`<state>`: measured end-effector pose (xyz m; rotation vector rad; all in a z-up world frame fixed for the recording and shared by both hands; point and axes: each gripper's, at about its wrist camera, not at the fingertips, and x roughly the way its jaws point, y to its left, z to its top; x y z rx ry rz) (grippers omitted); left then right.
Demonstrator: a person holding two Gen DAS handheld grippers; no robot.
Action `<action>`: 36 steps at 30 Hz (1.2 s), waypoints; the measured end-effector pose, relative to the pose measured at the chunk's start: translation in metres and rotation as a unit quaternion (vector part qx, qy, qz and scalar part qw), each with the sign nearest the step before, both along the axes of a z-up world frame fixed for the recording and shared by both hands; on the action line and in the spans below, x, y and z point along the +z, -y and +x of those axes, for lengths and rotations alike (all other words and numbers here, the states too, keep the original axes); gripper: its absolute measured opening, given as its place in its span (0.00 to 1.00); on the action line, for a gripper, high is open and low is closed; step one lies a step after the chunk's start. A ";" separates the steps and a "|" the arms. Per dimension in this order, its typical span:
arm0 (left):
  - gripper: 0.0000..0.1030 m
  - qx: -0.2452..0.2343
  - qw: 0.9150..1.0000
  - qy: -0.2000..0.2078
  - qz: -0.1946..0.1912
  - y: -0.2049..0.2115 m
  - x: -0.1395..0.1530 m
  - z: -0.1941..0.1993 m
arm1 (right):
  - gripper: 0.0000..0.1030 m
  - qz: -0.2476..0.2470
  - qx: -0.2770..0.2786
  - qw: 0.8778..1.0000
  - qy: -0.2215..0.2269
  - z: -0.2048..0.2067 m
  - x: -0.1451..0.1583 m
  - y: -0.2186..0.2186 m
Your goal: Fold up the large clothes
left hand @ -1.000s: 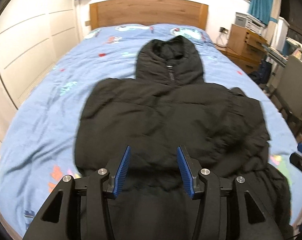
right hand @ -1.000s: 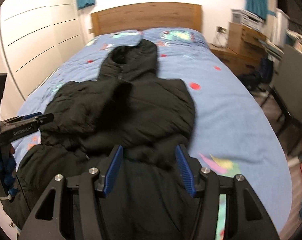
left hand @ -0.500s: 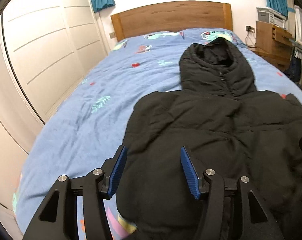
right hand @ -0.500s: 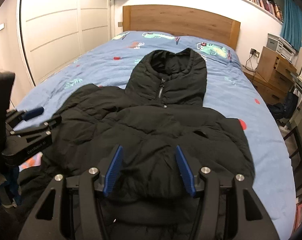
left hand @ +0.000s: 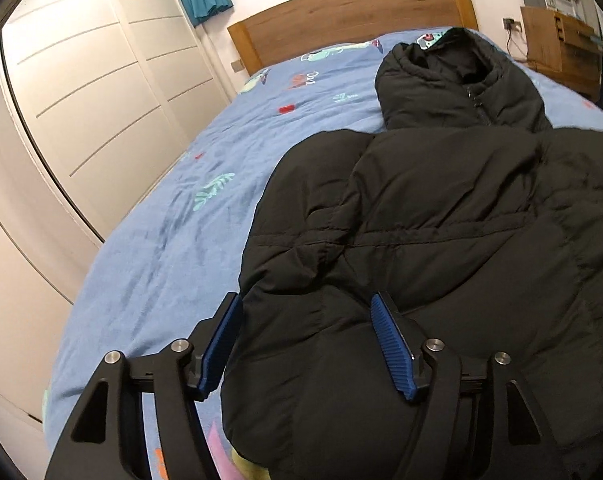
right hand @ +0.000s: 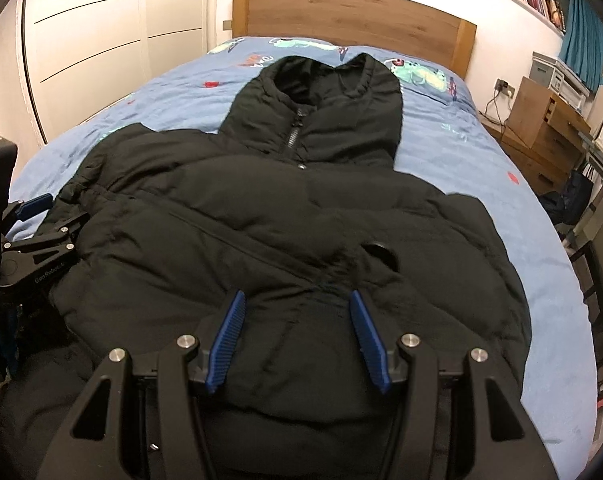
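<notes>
A white wardrobe (left hand: 85, 92) is seen at the far left, beside the bed (left hand: 173, 240), which is covered with a blue sheet printed with small coloured figures and backed by a wooden headboard (right hand: 353, 20).

The left hand-held gripper (left hand: 307, 344) is seen with its blue ribbed pads spread wide; the left edge of a black puffer jacket (right hand: 285, 216) bulges up between them, though no pinch can be made out. In the right wrist view this same gripper (right hand: 41, 216) is found at the jacket's left margin.

The jacket is laid face up on the bed, filling most of its near half, with the hood (right hand: 321, 104) pointing toward the headboard. It is quilted in broad horizontal bands (matte black, thickly padded, softly creased), and a dark zipper (right hand: 295, 136) is closed up to the collar, with a snap just below it. The sleeves are folded in across the chest, and a cuff opening (right hand: 379, 254) is seen right of centre.

The right hand-held gripper (right hand: 297, 340) is held with its pads apart above the jacket's lower front, nothing being clamped.

A wooden nightstand (right hand: 545, 132) is placed at the far right.
</notes>
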<state>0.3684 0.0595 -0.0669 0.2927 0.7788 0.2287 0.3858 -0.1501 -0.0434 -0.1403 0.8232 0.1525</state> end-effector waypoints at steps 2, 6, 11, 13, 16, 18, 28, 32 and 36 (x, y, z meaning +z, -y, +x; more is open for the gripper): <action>0.66 0.001 1.000 -0.002 0.003 -0.002 -0.003 -0.001 | 0.52 0.003 0.000 1.000 -0.003 -0.002 -0.003 0.007; 0.67 0.005 1.000 -0.004 0.007 -0.006 -0.004 -0.003 | 0.53 0.008 -0.003 1.000 -0.006 -0.006 -0.006 0.018; 0.71 0.006 1.000 -0.007 0.016 -0.013 -0.002 -0.010 | 0.53 0.000 -0.003 1.000 -0.007 -0.012 -0.004 0.021; 0.73 0.010 1.000 -0.008 0.015 -0.019 0.001 -0.013 | 0.53 -0.003 -0.003 1.000 -0.008 -0.015 -0.003 0.021; 0.73 0.016 1.000 0.004 0.013 -0.027 0.013 -0.021 | 0.53 -0.017 -0.006 1.000 -0.008 -0.017 0.003 0.019; 0.73 0.020 1.000 0.014 0.016 -0.029 0.020 -0.022 | 0.53 -0.022 -0.011 1.000 -0.005 -0.019 0.009 0.019; 0.73 0.029 0.998 0.025 -0.055 -0.031 0.030 0.019 | 0.53 0.000 0.037 0.999 0.026 0.013 0.027 -0.036; 0.75 0.024 0.997 -0.005 -0.069 -0.030 0.010 0.036 | 0.54 0.003 0.040 0.999 0.017 0.039 0.011 -0.047; 0.78 0.019 0.997 -0.028 -0.075 -0.037 -0.007 0.030 | 0.53 -0.006 0.046 0.999 0.002 0.048 -0.007 -0.034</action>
